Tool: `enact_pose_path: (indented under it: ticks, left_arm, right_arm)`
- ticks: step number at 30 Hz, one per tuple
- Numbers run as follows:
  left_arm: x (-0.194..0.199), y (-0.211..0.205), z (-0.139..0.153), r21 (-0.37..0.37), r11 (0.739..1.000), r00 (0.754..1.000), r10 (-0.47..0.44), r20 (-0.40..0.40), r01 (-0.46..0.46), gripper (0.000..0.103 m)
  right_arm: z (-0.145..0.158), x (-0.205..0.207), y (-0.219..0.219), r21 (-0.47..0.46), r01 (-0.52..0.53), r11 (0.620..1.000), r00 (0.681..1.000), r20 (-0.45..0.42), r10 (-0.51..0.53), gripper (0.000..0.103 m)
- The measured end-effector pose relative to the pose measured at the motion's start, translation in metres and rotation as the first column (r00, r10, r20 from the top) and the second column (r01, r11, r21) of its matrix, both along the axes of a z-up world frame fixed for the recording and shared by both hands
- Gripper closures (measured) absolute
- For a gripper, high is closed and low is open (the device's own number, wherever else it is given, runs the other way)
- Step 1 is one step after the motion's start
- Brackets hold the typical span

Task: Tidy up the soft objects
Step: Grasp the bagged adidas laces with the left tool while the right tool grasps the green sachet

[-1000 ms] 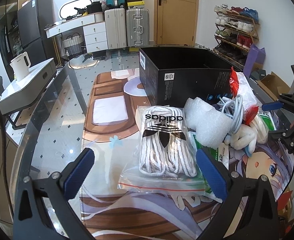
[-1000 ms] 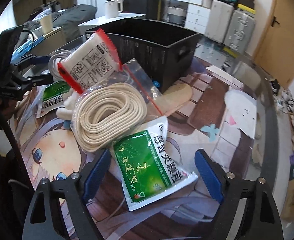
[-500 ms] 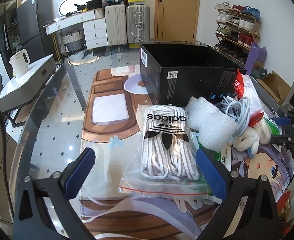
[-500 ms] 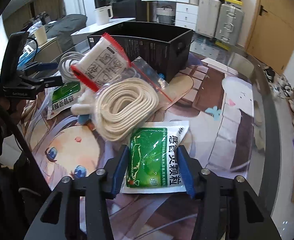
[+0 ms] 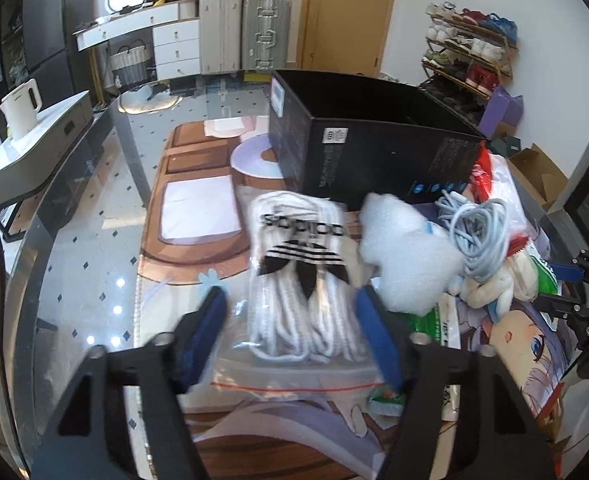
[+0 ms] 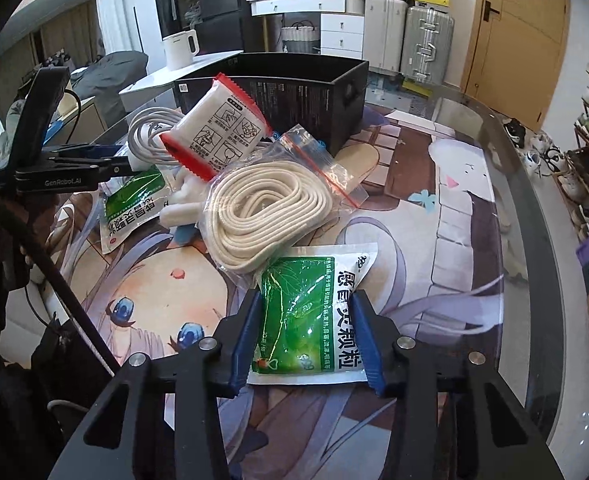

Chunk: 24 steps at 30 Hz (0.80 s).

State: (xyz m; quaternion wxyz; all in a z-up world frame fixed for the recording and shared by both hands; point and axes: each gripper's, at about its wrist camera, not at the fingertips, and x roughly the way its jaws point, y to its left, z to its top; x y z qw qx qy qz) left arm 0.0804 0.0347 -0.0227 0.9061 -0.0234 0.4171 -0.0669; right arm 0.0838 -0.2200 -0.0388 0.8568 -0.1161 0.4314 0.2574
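A glass desk (image 6: 534,184) carries a printed anime mat (image 6: 434,216); suitcases (image 5: 242,32), a wooden door (image 6: 522,32) and a shoe rack (image 5: 470,52) line the room behind. On the mat, before an open black box (image 5: 374,148), lies a heap of soft things; a zip bag of white laces (image 5: 302,280) lies between the parted blue fingers of the left tongs (image 5: 290,312). The right tongs (image 6: 308,308) are clamped on a green and white packet (image 6: 314,320), its foil crumpled; beside it lies a bagged cream cord (image 6: 266,212).
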Motion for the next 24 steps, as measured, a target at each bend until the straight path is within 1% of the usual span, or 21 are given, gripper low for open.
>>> enact_pose_path:
  ticks: [1,3,11,24]
  left_arm:
    - [-0.001,0.000,0.000,-0.002,1.000,1.000,-0.004,0.002,0.004,0.045]
    - [-0.003,-0.001,0.001,-0.011,1.000,1.000,-0.015,0.008,0.015,0.052]
    - [-0.019,0.001,0.008,-0.033,0.999,0.999,-0.018,0.050,0.019,0.064]
    - [-0.051,0.006,0.026,-0.040,0.999,0.993,0.003,0.117,0.002,0.065]
  right_arm:
    - [0.000,-0.001,-0.001,0.002,0.004,1.000,1.000,0.002,-0.004,0.058]
    - [0.001,-0.003,0.000,0.007,0.014,1.000,1.000,0.006,-0.014,0.060]
    - [0.002,-0.010,-0.002,0.031,0.034,0.999,0.999,0.024,-0.035,0.063]
    - [0.021,-0.031,-0.013,0.069,0.080,0.994,0.993,0.084,-0.085,0.064]
